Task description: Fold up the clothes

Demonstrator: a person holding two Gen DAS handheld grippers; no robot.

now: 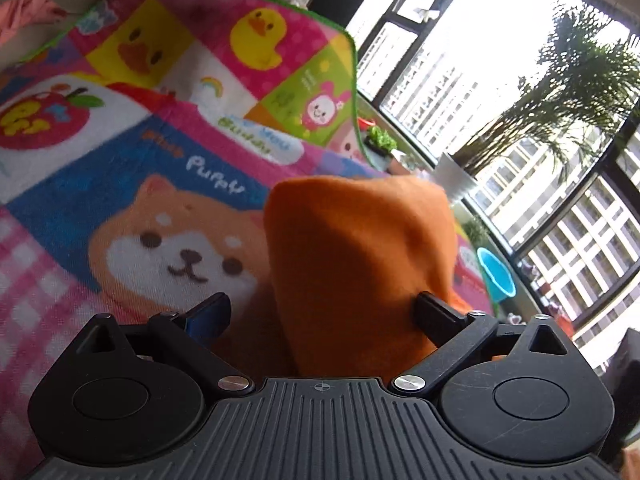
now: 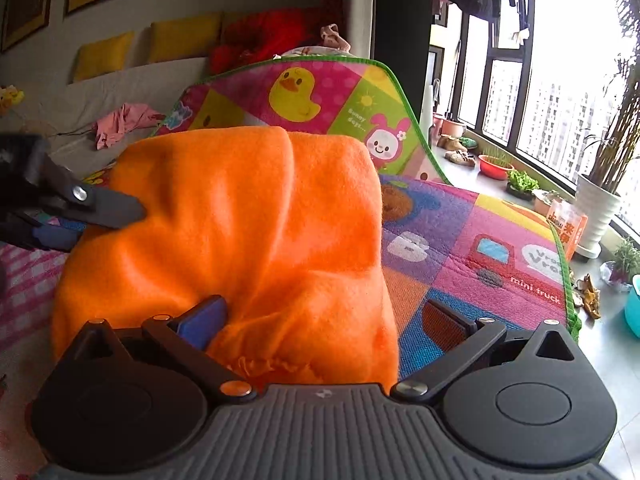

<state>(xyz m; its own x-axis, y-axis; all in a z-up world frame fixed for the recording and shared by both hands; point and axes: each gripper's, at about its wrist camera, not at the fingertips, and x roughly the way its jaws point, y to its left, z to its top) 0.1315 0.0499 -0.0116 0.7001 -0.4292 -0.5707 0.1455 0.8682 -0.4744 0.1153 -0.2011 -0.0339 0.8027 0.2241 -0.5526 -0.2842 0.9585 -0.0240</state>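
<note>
An orange fleece garment (image 2: pixel 240 224) lies bunched in a thick fold on a colourful cartoon play mat (image 2: pixel 472 248). My right gripper (image 2: pixel 324 316) is open, its jaws wide apart around the garment's near edge, the left finger pressed into the fleece. My left gripper (image 1: pixel 324 312) is open too, with an end of the orange garment (image 1: pixel 356 260) standing between its spread fingers. The left gripper also shows in the right wrist view (image 2: pixel 80 216) at the garment's left side.
The play mat (image 1: pixel 160 128) rises at its far end against a sofa with yellow cushions (image 2: pixel 104 54) and a pink garment (image 2: pixel 120 122). Potted plants (image 2: pixel 600 200), a red basin (image 2: pixel 495 166) and a blue tub (image 1: pixel 496 272) stand by the windows on the right.
</note>
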